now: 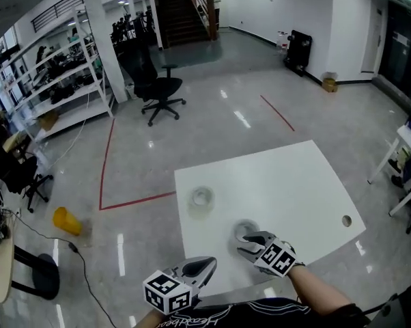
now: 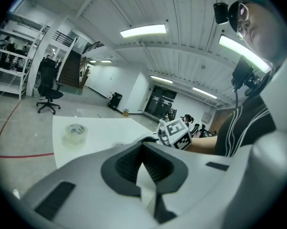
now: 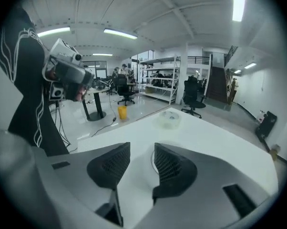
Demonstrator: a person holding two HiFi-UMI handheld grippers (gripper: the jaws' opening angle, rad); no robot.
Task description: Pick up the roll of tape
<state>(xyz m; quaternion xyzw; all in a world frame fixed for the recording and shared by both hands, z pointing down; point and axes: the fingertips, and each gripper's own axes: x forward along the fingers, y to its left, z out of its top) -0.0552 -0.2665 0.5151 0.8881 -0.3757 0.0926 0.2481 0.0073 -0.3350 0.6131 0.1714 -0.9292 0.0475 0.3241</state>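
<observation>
With the right gripper (image 1: pixel 245 244) open and empty just beside the nearer roll of tape (image 1: pixel 245 229) on the white table (image 1: pixel 294 183) and the left gripper (image 1: pixel 211 262) closed on nothing, an off-centre squeeze could have skidded the light ring away rather than clamping it.

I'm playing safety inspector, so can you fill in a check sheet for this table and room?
Surface: white table, one hole near its right edge.
Job's things: clear tape roll lying flat; second ring beside the right tongs.
Clutter: nothing seen.
Grippers: left tongs shut, empty; right tongs open, empty.
Cables: black cable on the floor.
Surroundings: office chair, shelves, yellow container on the floor.
</observation>
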